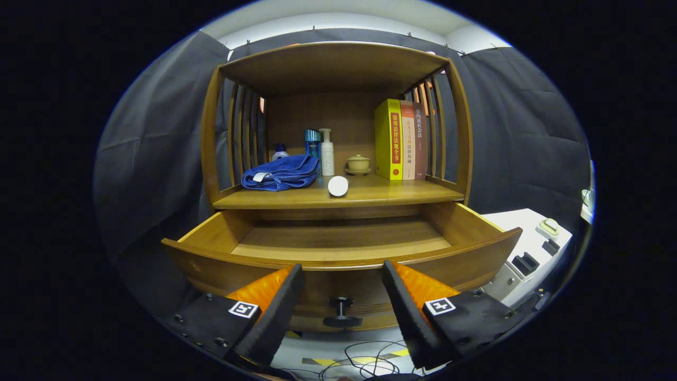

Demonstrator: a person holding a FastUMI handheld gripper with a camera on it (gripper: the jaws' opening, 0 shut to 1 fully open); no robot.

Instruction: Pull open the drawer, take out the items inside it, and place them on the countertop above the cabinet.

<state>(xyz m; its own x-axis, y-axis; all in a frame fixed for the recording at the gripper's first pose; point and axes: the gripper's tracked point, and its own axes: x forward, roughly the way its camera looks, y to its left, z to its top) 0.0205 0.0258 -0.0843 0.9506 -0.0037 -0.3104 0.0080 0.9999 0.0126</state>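
A wooden cabinet [338,159] stands against the dark cloth wall, its drawer [338,248] pulled fully out toward the gripper [342,272]. The drawer floor shows bare wood.

On the countertop [296,198] above the drawer, going left to right: a blue towel [280,173] lies folded in a heap near the left slats, with a small bottle [280,153] just behind it. Next stands a blue bottle [312,143], then a white pump bottle [327,153] touching or just beside it. A white round object [338,186] lies on its side near the counter's front edge, ahead of the pump bottle. Farther right sits a small lidded cup [358,163] on a saucer, and beside it three books [402,138] stand upright against the right slats, the yellow one leftmost.

The gripper's fingers stand wide apart, holding nothing, just in front of the drawer's front panel. The dark knob [341,311] sits between them, lower down, touched by neither finger. Below lie cables [365,362] on the floor. To the right of the drawer stands a white unit [529,254].
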